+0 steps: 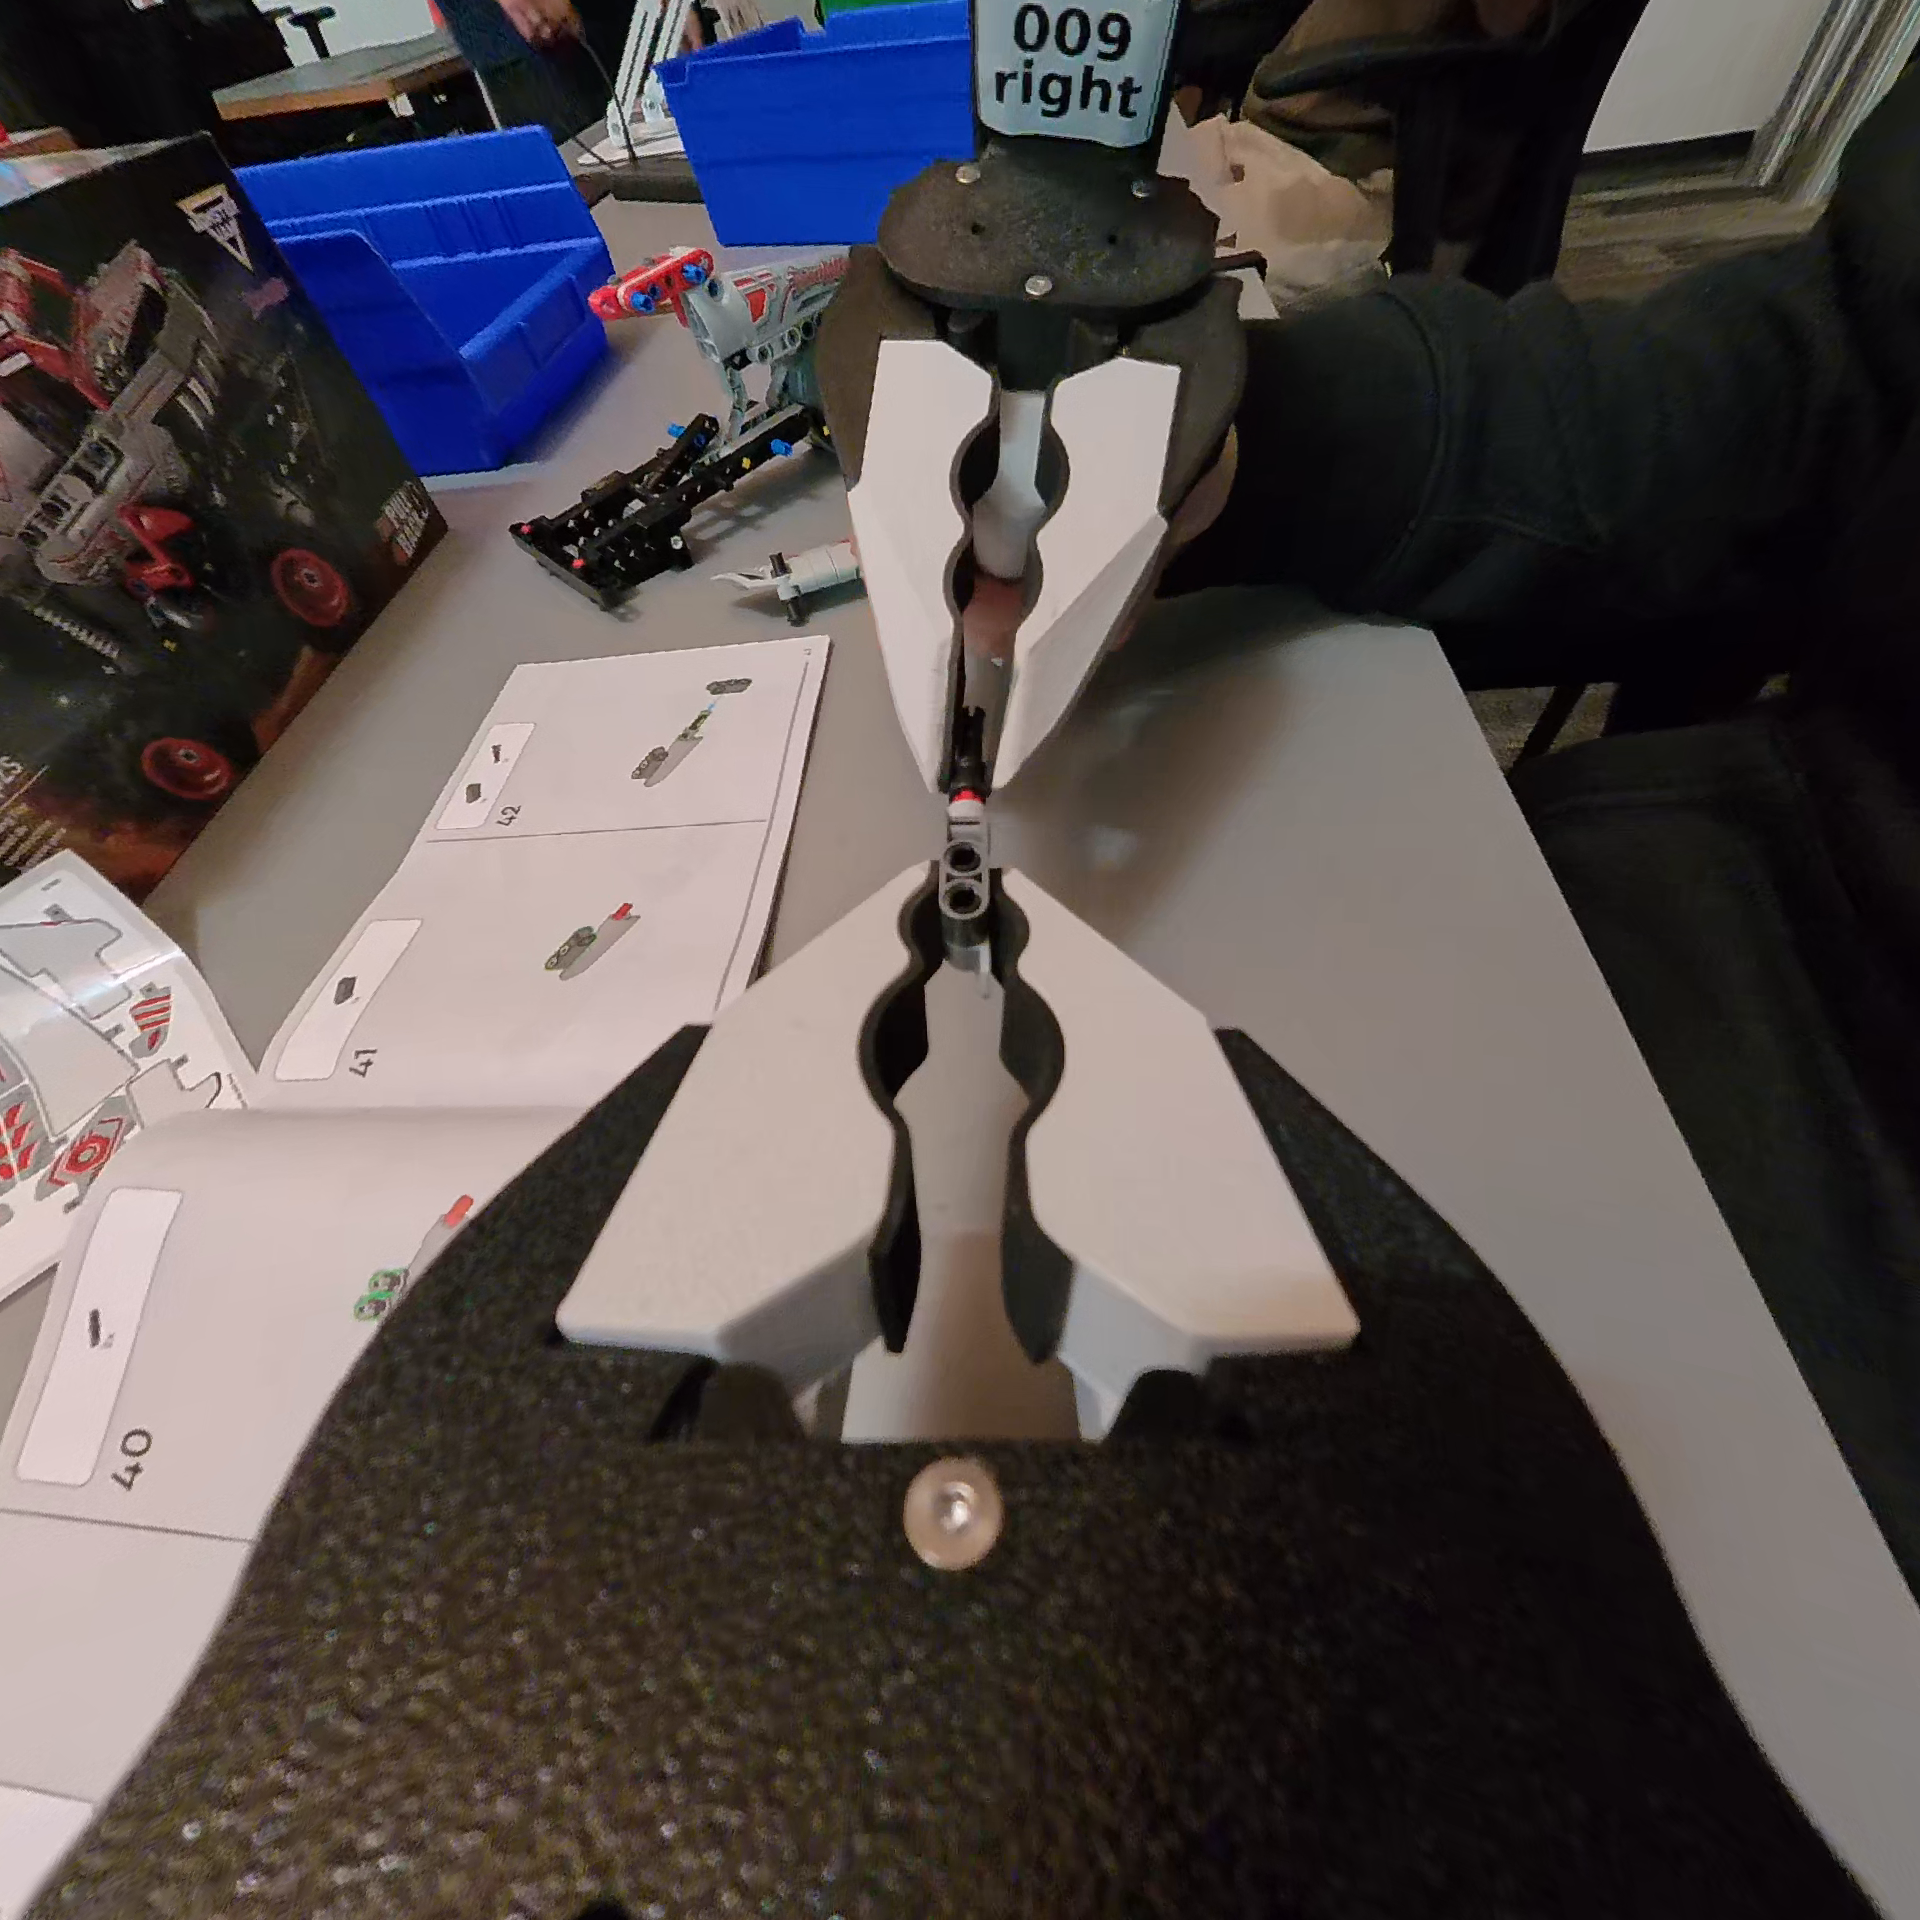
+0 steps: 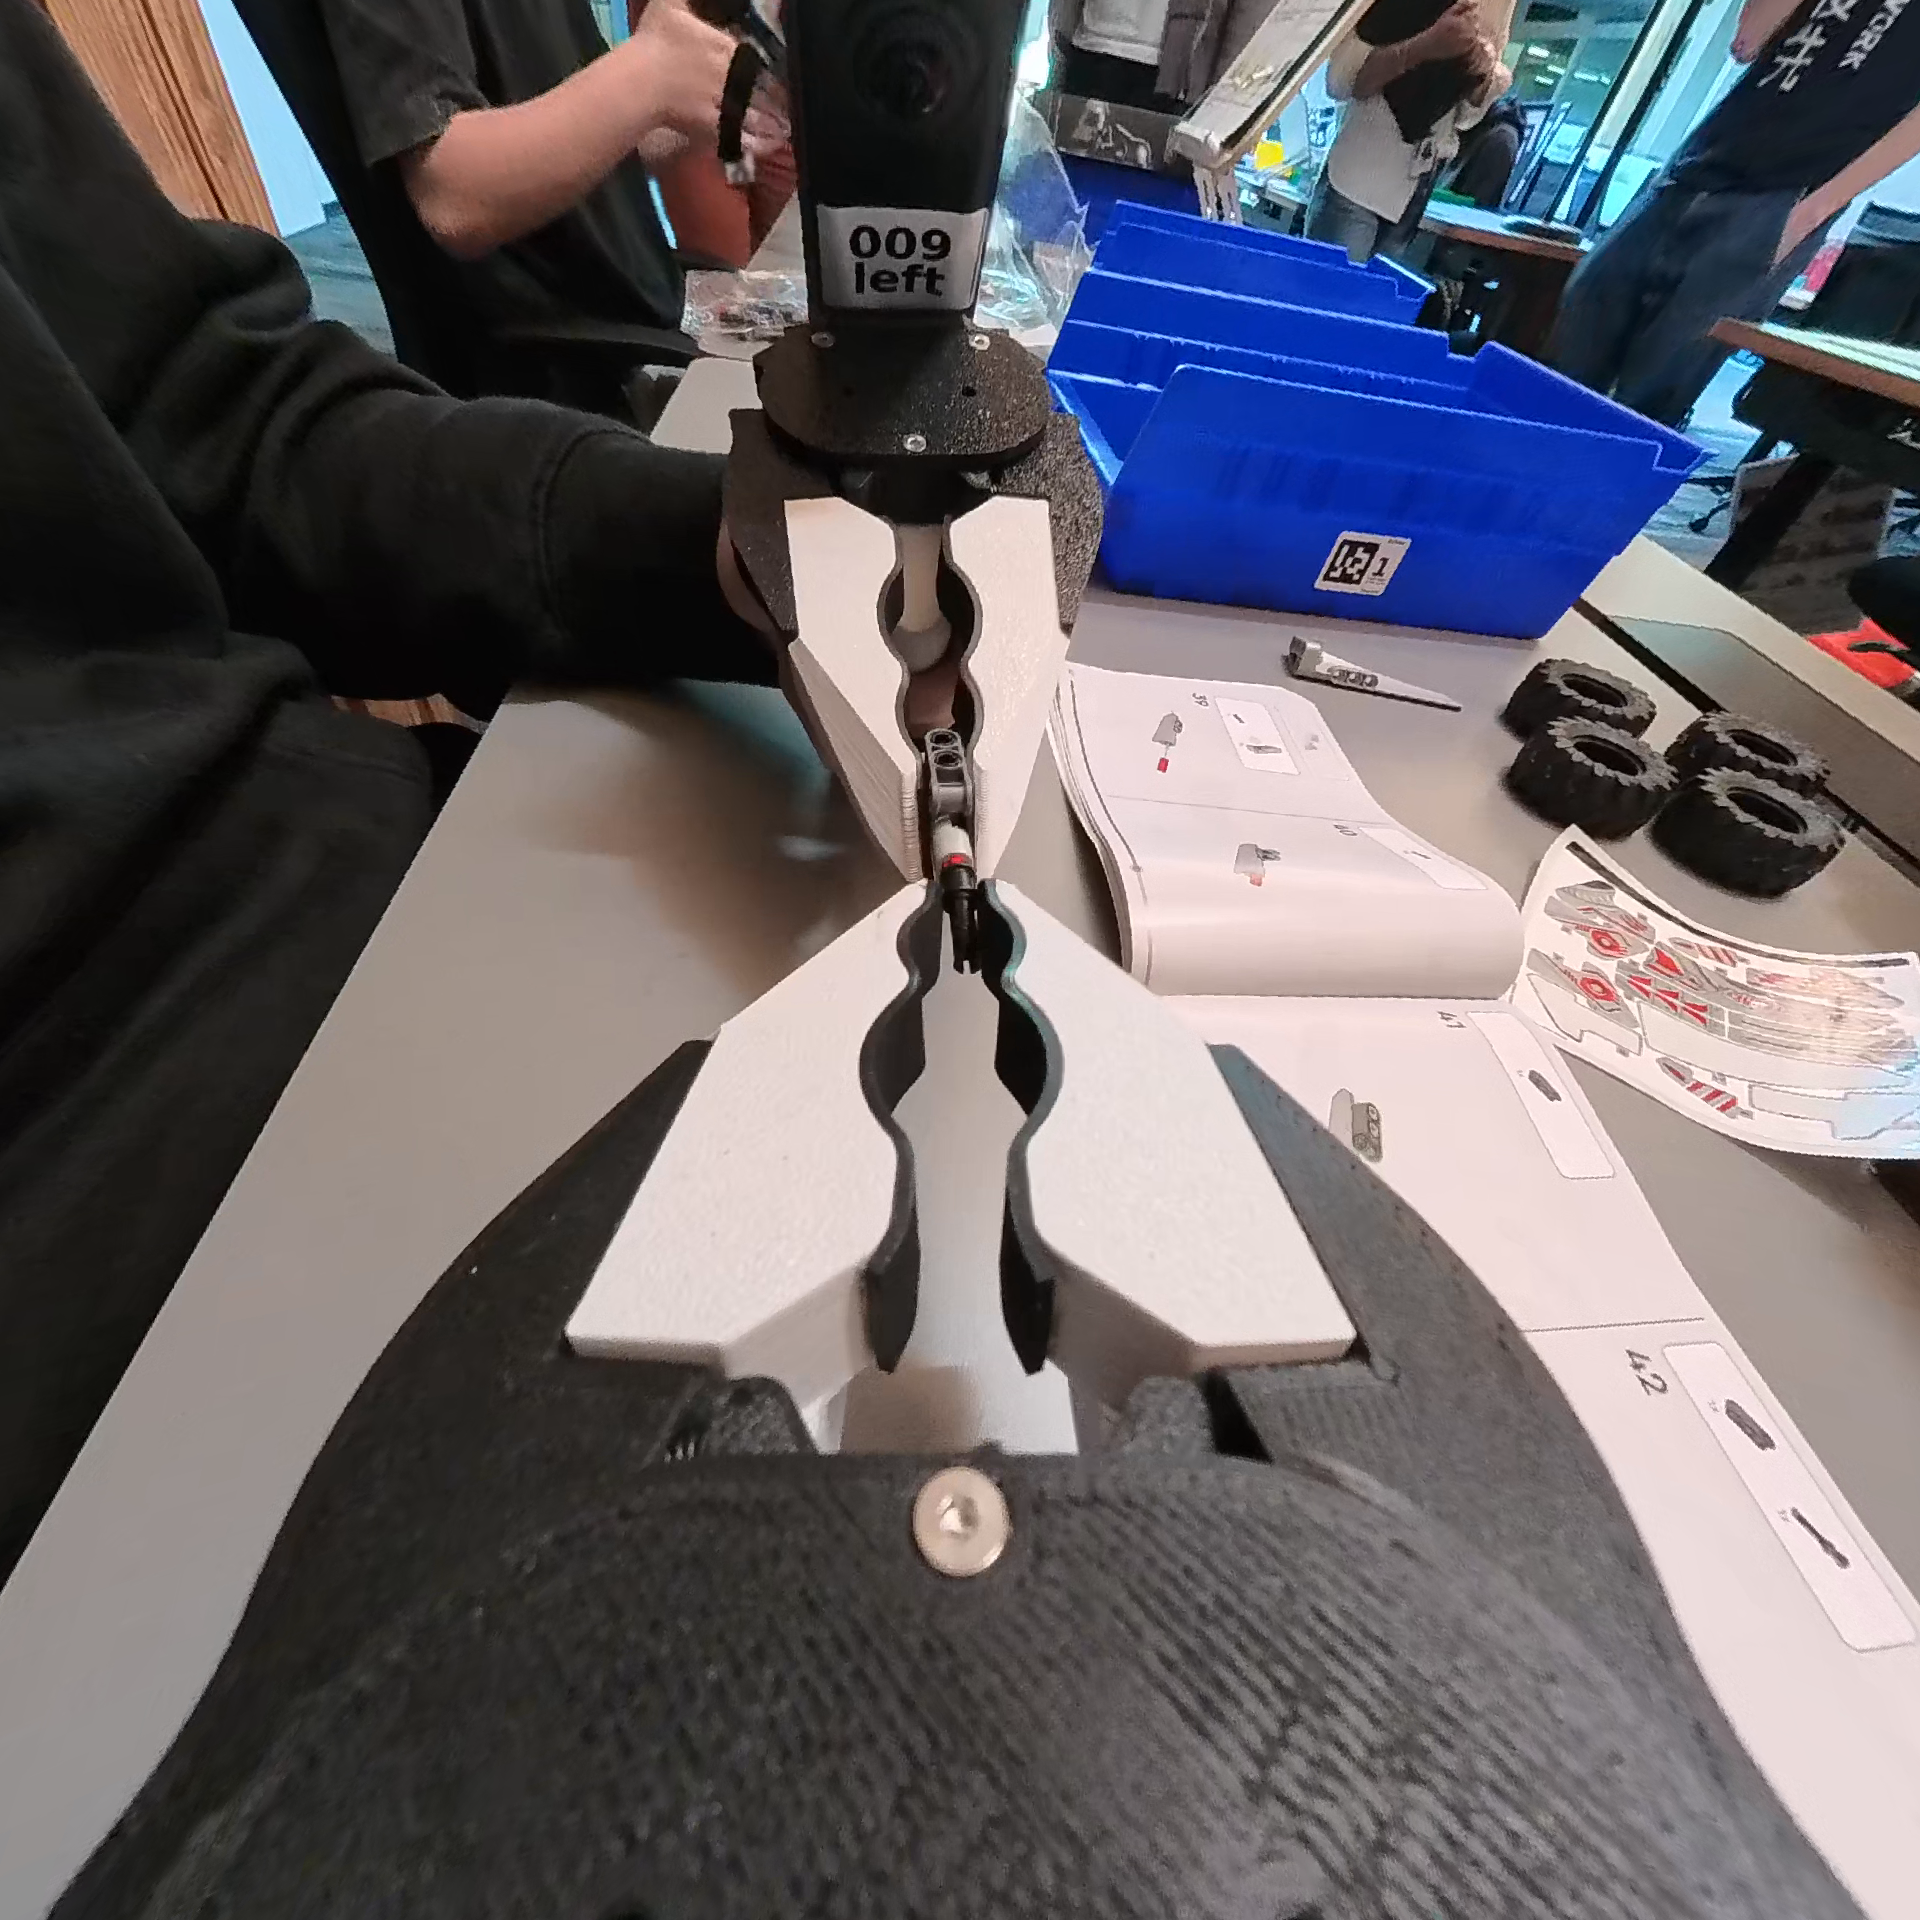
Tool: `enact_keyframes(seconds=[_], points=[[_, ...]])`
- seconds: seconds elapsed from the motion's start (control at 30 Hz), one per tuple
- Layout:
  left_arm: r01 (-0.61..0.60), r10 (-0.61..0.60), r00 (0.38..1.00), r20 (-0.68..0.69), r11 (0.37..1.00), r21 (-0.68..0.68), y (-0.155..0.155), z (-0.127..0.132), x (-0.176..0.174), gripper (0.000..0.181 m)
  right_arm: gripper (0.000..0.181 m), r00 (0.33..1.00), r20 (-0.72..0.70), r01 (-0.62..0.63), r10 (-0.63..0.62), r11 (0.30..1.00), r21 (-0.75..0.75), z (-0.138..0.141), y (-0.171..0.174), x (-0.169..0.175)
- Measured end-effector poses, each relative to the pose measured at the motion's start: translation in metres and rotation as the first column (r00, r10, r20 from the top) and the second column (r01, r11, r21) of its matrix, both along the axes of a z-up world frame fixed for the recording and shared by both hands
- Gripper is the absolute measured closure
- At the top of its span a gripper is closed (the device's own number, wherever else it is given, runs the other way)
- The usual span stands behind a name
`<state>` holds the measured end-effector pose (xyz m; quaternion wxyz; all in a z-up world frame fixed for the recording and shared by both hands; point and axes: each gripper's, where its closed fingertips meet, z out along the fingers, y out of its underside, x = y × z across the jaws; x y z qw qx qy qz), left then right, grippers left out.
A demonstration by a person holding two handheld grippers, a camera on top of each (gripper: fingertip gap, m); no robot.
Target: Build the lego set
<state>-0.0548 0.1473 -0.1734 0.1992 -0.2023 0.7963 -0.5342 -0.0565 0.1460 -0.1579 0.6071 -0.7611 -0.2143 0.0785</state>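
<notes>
My left gripper (image 1: 964, 885) is shut on a small grey Lego beam with two holes (image 1: 963, 875), held above the grey table (image 1: 1299, 935). My right gripper (image 1: 966, 777) faces it tip to tip and is shut on a black pin piece (image 1: 969, 743). A short white part with a red ring (image 1: 966, 800) sits between beam and pin, so the pieces meet end to end. In the right wrist view my right gripper (image 2: 961, 902) holds the black pin (image 2: 962, 925), and the left gripper (image 2: 940, 844) holds the grey beam (image 2: 943, 774).
An open instruction booklet (image 1: 582, 883) (image 2: 1299, 831) lies beside the grippers, with a sticker sheet (image 2: 1714, 997). Blue bins (image 2: 1351, 468) (image 1: 447, 291), the set's box (image 1: 156, 499), a part-built chassis (image 1: 665, 488), several black tyres (image 2: 1683, 769) and a grey wedge piece (image 2: 1361, 675) are farther off. People stand behind. The tips of both grippers are at nearly the same place.
</notes>
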Motion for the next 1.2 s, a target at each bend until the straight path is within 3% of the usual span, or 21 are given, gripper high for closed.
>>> enact_keyframes(seconds=[0.3, 0.53, 1.2], points=[[0.008, -0.009, 1.000, 0.011, 0.991, 0.131, -0.001, -0.016, -0.001, 0.177, 0.177, 0.996, 0.082, -0.016, 0.024, 0.995, -0.101, -0.019, 0.000, -0.004], [0.004, -0.006, 1.000, 0.011, 0.992, 0.127, 0.000, -0.016, 0.000, 0.177, 0.177, 0.995, 0.101, 0.009, 0.000, 0.996, -0.091, -0.019, 0.002, -0.001], [0.079, -0.080, 0.997, 0.018, 0.996, 0.043, -0.006, -0.004, -0.010, 0.177, 0.176, 0.999, -0.013, 0.036, -0.037, 0.997, -0.062, -0.007, -0.005, -0.011]])
